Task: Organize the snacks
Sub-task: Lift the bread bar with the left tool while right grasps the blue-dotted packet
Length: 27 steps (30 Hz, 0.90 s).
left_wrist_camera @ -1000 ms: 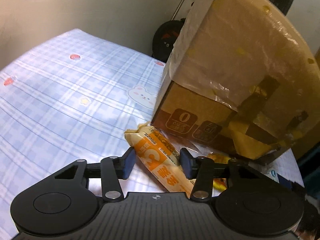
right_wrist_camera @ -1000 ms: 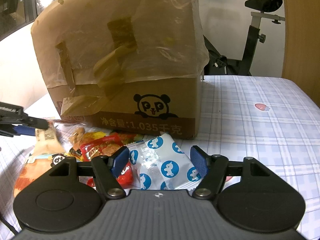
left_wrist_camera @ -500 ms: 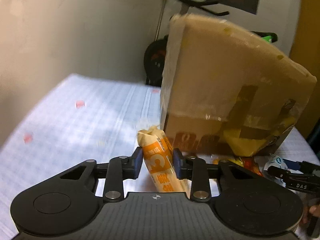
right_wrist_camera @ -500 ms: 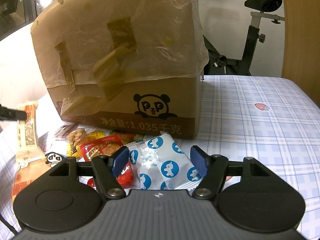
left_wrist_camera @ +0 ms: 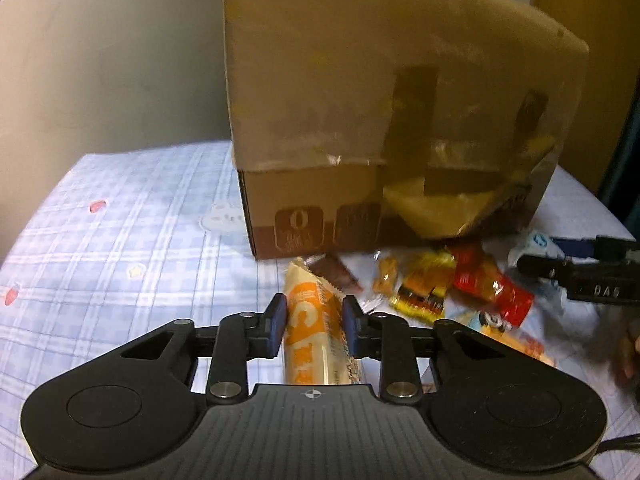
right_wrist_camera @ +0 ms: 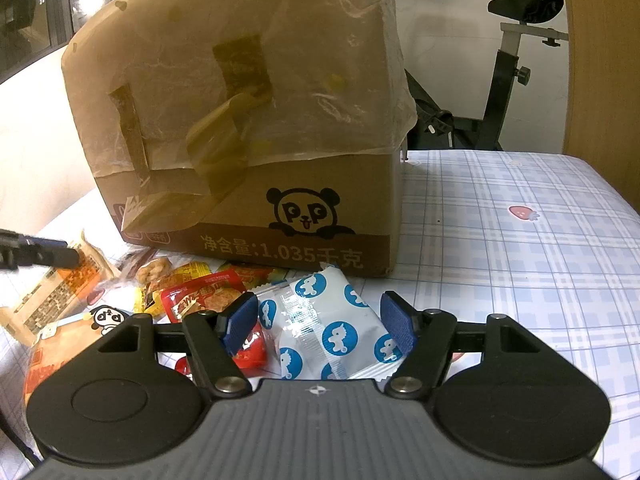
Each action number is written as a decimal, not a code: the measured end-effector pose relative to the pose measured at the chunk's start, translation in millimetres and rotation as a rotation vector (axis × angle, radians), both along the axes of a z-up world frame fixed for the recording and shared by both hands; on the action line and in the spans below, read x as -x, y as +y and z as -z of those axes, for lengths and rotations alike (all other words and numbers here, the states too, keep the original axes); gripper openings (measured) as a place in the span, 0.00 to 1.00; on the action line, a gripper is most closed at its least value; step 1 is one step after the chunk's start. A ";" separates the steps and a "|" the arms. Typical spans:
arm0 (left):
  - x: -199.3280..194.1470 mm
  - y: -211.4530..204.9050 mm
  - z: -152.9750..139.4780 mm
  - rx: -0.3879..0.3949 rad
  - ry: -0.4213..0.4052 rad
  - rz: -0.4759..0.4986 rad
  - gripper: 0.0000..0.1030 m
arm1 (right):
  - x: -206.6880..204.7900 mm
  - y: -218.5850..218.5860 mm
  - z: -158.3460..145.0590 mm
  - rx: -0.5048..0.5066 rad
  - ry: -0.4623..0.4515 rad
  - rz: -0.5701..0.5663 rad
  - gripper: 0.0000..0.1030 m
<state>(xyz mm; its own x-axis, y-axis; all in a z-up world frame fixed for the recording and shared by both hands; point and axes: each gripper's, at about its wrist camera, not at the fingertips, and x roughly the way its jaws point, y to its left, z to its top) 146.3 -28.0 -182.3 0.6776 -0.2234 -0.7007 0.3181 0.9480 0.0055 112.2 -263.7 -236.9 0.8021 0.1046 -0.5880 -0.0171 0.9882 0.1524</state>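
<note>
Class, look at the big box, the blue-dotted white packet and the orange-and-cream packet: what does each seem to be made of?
Big box: brown cardboard, matte with printed ink; a clear glossy plastic film covers its top, wrinkled and shiny. Blue-dotted white packet: thin plastic wrapper, probably, with creases and a crimped seam. Orange-and-cream packet: likely plastic film too, slightly shiny.

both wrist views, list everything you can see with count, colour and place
tall cardboard box: 1, brown under clear plastic film, panda print, standing on the cloth behind the snacks
checked tablecloth: 1, pale blue and white
orange-and-cream long snack pack: 1, between the left claw's pads
white pouch with blue dots: 1, between the right claw's pads, untouched
red foil packet: 1, left of the pouch
yellow-black packet: 1, mid pile
exercise bike: 1, black and grey, behind the table
left claw: black, blue pads, gripping the long pack
right claw: black, blue pads, open
</note>
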 end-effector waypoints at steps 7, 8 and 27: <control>-6.4 22.6 8.1 0.041 0.048 -0.071 0.45 | -0.6 -1.3 -0.3 -0.004 0.001 0.000 0.68; -5.6 26.0 8.0 0.053 0.061 -0.081 0.48 | -0.7 -1.2 -0.3 -0.004 0.001 0.001 0.68; 19.9 32.4 17.7 0.004 0.092 -0.107 0.40 | -1.4 -1.4 -0.3 -0.010 0.004 0.002 0.68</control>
